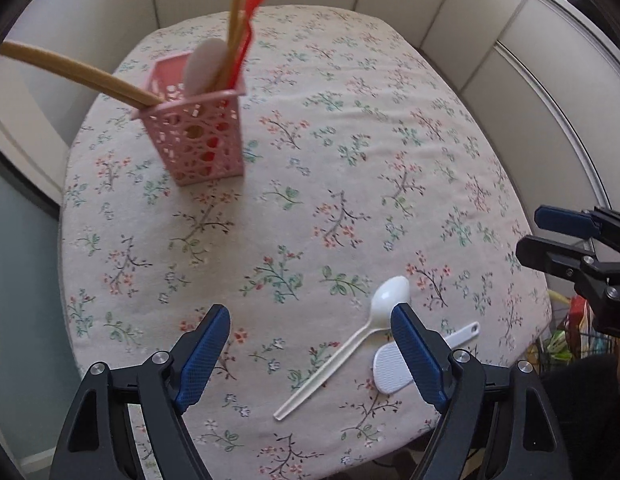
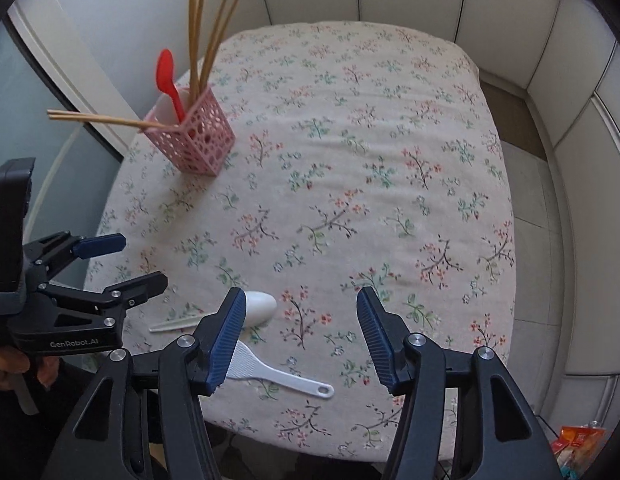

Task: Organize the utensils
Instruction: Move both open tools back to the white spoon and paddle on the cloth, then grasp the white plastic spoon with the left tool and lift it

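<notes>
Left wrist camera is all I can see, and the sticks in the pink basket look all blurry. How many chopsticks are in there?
Observer: Six chopsticks in the pink basket: four stand up and two lean out sideways.
Operator: Is my right gripper holding anything?
Observer: No. It is open, with only the flowered tablecloth showing between its fingers.
Operator: Which way up is the red spoon?
Observer: Handle down in the basket, with its bowl on top.
</notes>
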Demonstrator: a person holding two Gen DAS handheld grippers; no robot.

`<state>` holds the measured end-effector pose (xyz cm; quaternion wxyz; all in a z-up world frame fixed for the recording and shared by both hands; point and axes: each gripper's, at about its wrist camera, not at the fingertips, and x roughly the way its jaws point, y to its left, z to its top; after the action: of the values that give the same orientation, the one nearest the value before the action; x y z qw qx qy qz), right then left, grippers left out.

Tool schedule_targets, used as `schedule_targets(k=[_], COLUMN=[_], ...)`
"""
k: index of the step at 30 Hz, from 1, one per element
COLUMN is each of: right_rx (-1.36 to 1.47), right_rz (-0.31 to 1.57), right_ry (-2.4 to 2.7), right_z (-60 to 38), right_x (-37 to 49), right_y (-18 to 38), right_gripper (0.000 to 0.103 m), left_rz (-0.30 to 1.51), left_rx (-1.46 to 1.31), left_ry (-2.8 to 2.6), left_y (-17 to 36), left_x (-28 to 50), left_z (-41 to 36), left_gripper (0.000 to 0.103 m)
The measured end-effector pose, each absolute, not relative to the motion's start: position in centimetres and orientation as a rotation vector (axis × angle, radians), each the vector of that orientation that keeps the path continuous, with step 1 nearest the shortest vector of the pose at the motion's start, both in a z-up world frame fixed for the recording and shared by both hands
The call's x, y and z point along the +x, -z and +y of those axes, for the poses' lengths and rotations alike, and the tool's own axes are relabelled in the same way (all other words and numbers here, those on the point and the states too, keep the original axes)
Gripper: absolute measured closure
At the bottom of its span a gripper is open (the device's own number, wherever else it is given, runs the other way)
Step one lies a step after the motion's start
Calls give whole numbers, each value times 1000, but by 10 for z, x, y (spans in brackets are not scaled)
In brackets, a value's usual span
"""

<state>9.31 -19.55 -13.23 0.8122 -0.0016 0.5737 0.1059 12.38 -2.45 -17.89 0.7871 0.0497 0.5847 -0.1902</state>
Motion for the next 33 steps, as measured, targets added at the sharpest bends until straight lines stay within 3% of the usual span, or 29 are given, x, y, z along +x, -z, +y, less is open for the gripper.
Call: schedule_targets(k=[4, 9, 18, 26, 33], right_rx=[-1, 23, 34, 37, -3], right_rz=[1258, 1285, 1329, 1355, 1393], right_ry=[-198, -176, -161, -162, -225], right_z=[-212, -230, -248, -257, -241], right_x=[90, 89, 85, 83, 82], right_y=[142, 148, 157, 163, 171], right_gripper=[42, 42, 42, 42, 42], left_rz=[1278, 1290, 1283, 1330, 1317], left_rx=[171, 248, 458, 573, 511], left_ry=[503, 598, 647, 619, 574], left_y=[191, 199, 217, 239, 228], left_x=[118, 119, 120, 128, 134], left_z=[-48, -74, -117, -134, -119], left_gripper=[23, 44, 63, 68, 69])
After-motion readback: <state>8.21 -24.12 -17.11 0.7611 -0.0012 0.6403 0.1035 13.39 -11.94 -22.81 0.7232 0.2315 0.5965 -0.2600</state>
